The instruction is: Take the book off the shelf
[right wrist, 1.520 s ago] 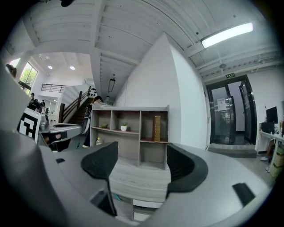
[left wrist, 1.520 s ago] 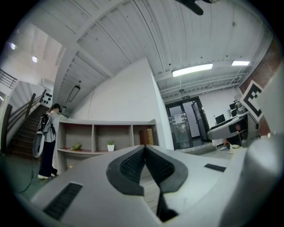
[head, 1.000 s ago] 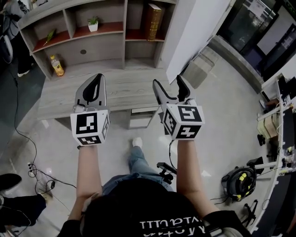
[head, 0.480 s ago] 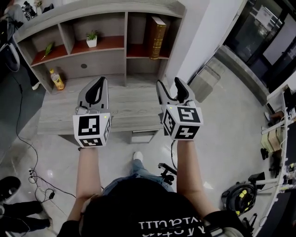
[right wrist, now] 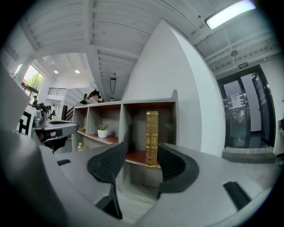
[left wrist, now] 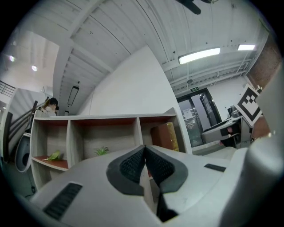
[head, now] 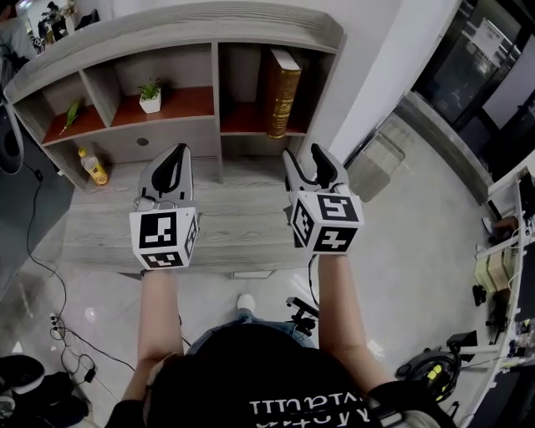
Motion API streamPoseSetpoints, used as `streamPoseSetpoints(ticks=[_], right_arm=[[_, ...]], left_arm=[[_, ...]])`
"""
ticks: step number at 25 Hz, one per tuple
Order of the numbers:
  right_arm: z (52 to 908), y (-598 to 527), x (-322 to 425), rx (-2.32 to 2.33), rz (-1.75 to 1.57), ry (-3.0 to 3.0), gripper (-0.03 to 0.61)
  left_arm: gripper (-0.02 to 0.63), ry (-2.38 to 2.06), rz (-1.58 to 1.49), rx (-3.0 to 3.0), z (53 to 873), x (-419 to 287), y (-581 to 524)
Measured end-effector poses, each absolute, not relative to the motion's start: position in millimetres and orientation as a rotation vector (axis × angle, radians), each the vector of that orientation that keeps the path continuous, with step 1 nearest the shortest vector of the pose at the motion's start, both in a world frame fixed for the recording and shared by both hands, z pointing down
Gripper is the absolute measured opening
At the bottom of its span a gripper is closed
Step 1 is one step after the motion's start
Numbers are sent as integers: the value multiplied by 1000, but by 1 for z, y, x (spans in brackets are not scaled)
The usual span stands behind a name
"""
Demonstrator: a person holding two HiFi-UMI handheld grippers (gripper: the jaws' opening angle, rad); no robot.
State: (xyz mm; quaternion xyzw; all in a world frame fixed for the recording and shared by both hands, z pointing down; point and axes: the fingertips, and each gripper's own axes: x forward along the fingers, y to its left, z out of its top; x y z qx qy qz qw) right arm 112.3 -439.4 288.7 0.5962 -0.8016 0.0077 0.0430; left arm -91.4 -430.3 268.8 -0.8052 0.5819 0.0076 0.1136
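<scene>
hardback book [head: 282, 94] upright, 12 o'clock of right tongs [head: 303, 155]: likely stiff, heavy, slick spine; grip mid-spine. right tongs partly spread, closing, nothing between; left tongs [head: 174, 152] pressed together, empty.

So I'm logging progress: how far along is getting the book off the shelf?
Nothing looks done: the book stands upright in the right compartment of the shelf, untouched. In hand: the right gripper points at it, jaws closing with nothing between them; the left gripper is shut and empty. Left: reach in, grip the book, pull it out.
</scene>
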Motion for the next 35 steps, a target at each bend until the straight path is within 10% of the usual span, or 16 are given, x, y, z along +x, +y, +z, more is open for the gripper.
streamPoseSetpoints(ticks=[35], right_arm=[[327, -625, 94, 1754, 5, -2317, 265]], left_arm=[[12, 1724, -86, -2395, 302, -89, -537]])
